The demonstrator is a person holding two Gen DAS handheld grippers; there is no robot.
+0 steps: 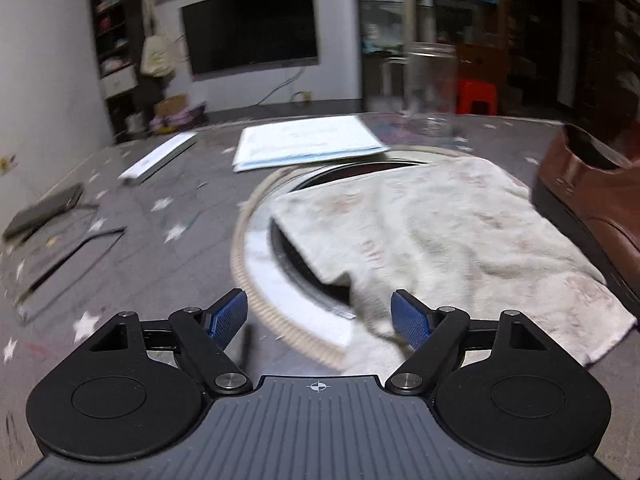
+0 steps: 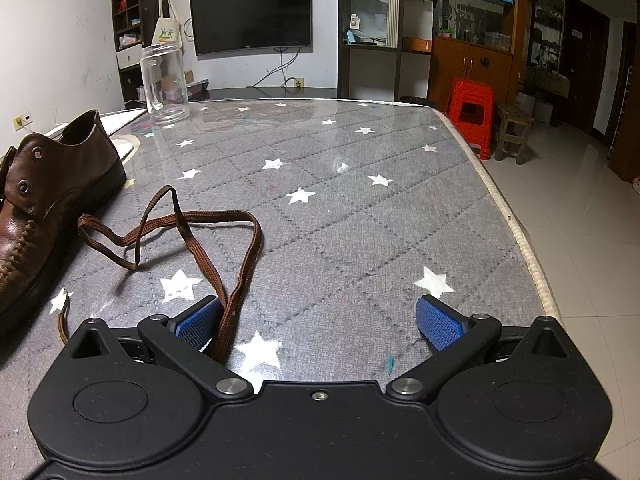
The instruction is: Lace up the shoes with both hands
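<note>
A brown leather shoe [image 2: 48, 196] lies on the grey star-patterned table at the left of the right wrist view, eyelets empty; its heel end also shows at the right edge of the left wrist view [image 1: 592, 196]. A loose brown shoelace [image 2: 192, 236] lies coiled on the table beside the shoe and runs down past the left finger [image 2: 200, 322] of my right gripper [image 2: 320, 322], which is open and holds nothing. My left gripper [image 1: 320, 316] is open and empty, low over the edge of a white cloth [image 1: 440, 240]. The left wrist view is motion-blurred.
The white cloth covers a round dark recess [image 1: 296, 256] ringed by a beige hose. A clear glass jar [image 2: 164, 80] stands at the far side. Papers [image 1: 308, 142], a white box [image 1: 156, 160] and a dark phone [image 1: 44, 210] lie on the left. The table's right edge [image 2: 516, 232] drops to tiled floor.
</note>
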